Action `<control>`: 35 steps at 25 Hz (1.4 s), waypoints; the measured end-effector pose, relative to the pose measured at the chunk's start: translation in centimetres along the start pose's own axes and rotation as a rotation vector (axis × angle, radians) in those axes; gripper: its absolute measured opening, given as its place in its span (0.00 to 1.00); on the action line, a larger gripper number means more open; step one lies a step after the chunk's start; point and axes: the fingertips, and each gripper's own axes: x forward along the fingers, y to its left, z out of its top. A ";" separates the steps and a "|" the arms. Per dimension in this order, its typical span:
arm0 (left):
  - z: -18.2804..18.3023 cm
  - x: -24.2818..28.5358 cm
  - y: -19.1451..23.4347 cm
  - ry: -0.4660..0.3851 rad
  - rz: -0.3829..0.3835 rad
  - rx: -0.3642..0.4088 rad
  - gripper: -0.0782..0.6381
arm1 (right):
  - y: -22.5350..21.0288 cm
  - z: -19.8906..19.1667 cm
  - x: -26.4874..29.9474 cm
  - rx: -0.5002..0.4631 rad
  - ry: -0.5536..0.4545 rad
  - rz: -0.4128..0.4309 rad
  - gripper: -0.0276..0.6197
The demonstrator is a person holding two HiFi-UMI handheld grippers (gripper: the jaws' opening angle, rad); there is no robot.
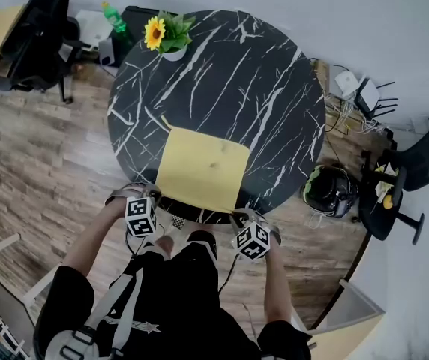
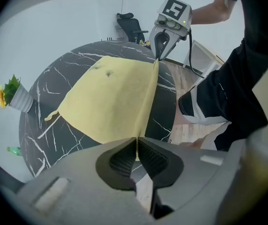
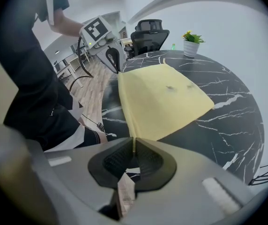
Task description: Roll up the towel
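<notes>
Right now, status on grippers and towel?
Left gripper shut on towel near corner. Right gripper likewise. Towel spread, unrolled. Flower pot well clear.

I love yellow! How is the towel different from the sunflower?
The towel lies spread out by the person; the sunflower stands in a pot at the far edge. The towel is plain; the sunflower has a dark middle and green leaves. The left gripper and right gripper pinch the towel; nothing touches the sunflower. Both are yellow.
</notes>
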 end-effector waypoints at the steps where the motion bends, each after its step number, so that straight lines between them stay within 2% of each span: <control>1: 0.0 0.1 0.2 0.000 0.001 -0.002 0.14 | -0.3 0.0 0.0 -0.001 -0.001 -0.002 0.07; 19: 0.2 1.2 2.2 0.016 -0.010 -0.039 0.15 | -3.3 0.4 1.1 0.007 0.004 -0.028 0.08; 22: 0.2 1.2 2.3 0.013 -0.001 -0.041 0.15 | -3.4 0.5 1.1 0.013 -0.004 -0.030 0.08; 25: 0.3 1.2 2.4 0.007 0.029 -0.049 0.16 | -3.6 0.5 1.1 0.002 -0.009 -0.068 0.08; 27: 0.3 1.0 2.6 0.003 0.059 -0.053 0.19 | -3.8 0.5 1.0 -0.012 -0.013 -0.110 0.14; 30: 0.2 0.8 3.1 -0.001 0.100 -0.053 0.31 | -3.9 0.7 0.6 -0.022 -0.028 -0.146 0.22; 35: 0.2 -0.5 3.4 -0.016 0.136 -0.061 0.34 | -3.3 1.2 -0.6 -0.040 -0.049 -0.175 0.27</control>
